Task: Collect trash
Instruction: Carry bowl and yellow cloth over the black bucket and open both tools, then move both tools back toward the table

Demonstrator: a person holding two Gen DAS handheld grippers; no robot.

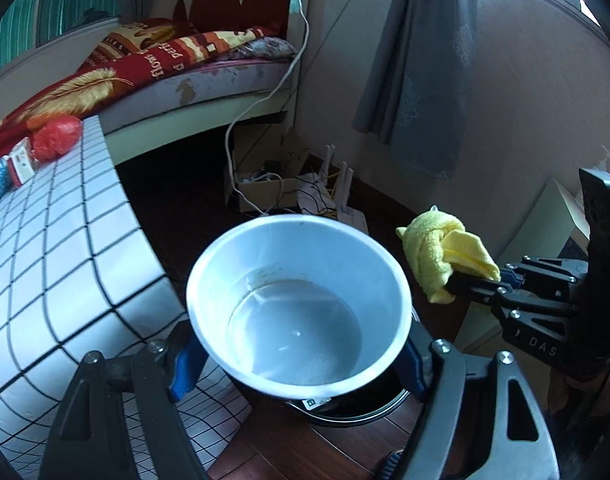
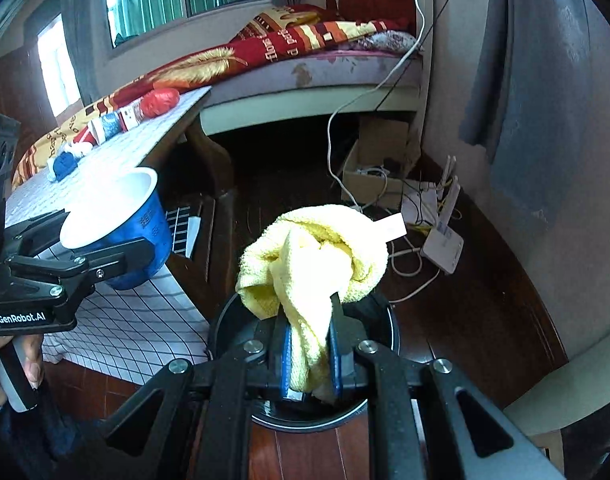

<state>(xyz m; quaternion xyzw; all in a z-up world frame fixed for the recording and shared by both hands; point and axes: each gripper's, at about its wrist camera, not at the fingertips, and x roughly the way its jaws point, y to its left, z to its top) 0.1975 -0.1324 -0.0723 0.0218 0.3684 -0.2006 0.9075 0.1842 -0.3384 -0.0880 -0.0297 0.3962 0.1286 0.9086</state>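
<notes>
Both grippers tilt downward above a round black bin (image 2: 389,316) on a dark wood floor. The left gripper (image 1: 301,344) holds a white-lined blue cup (image 1: 301,300) upright over the bin, its jaws clamped wide on the cup's sides. From the right wrist view the left gripper (image 2: 117,248) sits just left of the bin, with a hand (image 2: 13,364) wrapped round its handle at the frame edge. The right gripper (image 2: 311,344) has its jaws nearly closed on a knotted yellow cloth (image 2: 313,256), held right over the bin; from the left wrist view the right gripper (image 1: 465,280) and cloth (image 1: 441,256) hang just right of the bin.

The cup and cloth cover most of the bin, so only arcs of its rim show; a small tag inside may be a label.

Left of the bin, a table with a grid-pattern cover (image 1: 57,248) carries a red bag (image 1: 57,136) and small packets. Behind the bin lie a bed (image 1: 193,80), a box of cables (image 1: 265,184) and a white router (image 2: 445,248).
</notes>
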